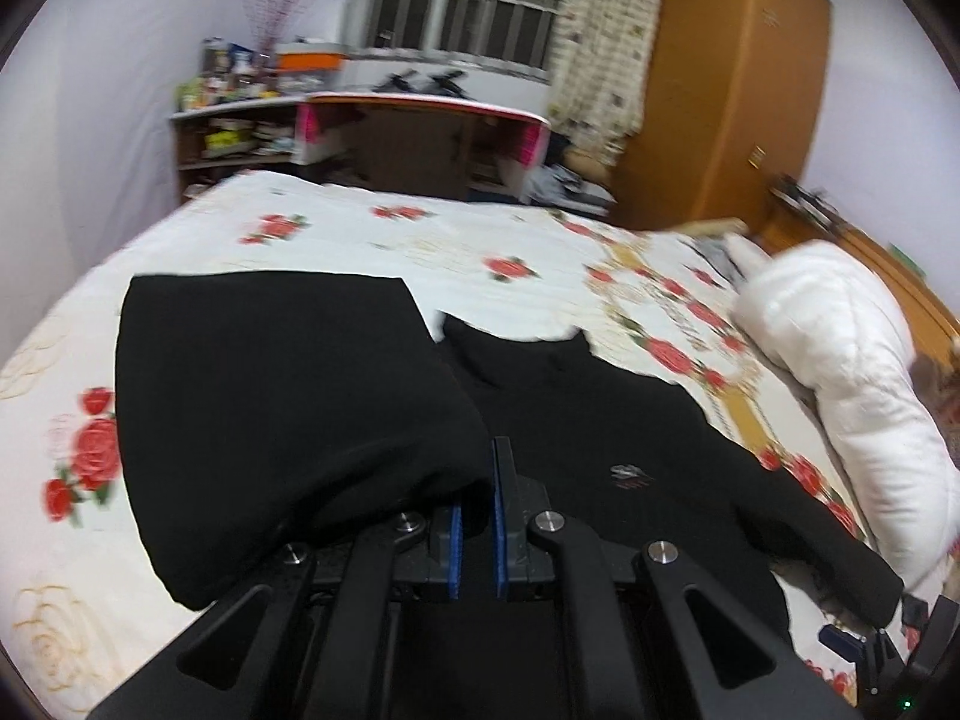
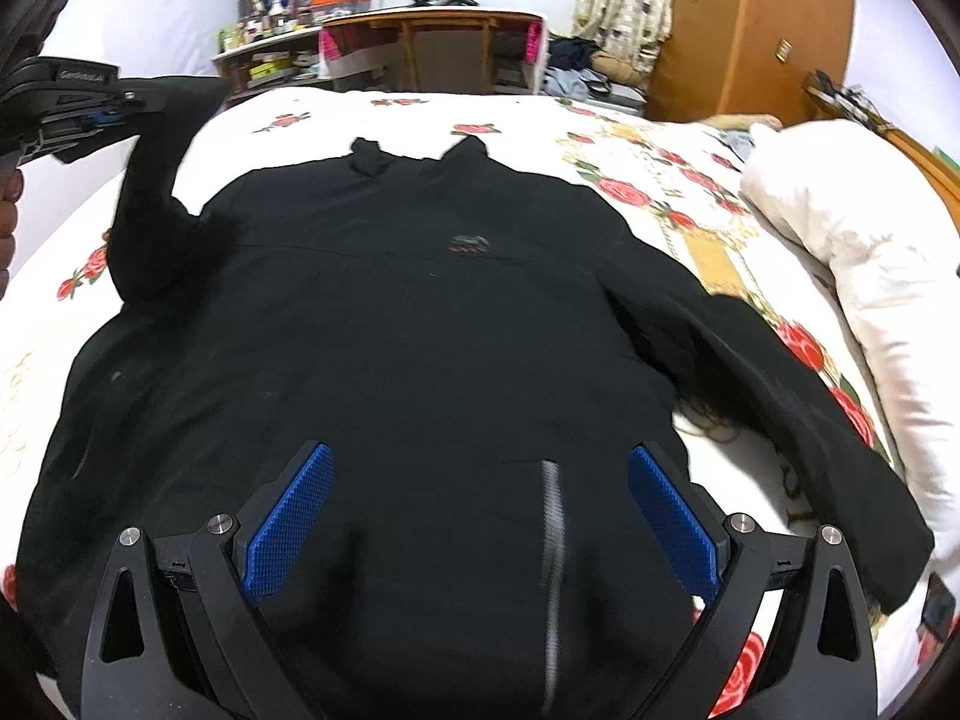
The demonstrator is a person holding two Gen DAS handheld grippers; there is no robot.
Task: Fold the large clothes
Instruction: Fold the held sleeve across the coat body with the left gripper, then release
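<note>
Black jacket (image 2: pixel 420 330) lies flat, front up, on bed (image 2: pixel 660 180). My left claw (image 1: pixel 474 516) pinches left sleeve (image 1: pixel 288 396), lifted up. My right claw (image 2: pixel 480 516) spread wide, holds nothing, over hem. Step, I think: sleeve fold. Next: lay sleeve across chest, let go

Left wrist view sat low and close over the black jacket (image 1: pixel 600 420), right wrist view looked down from nearer its hem, both faced the bed (image 2: pixel 420 108), desk (image 2: pixel 432 18) and window.
</note>
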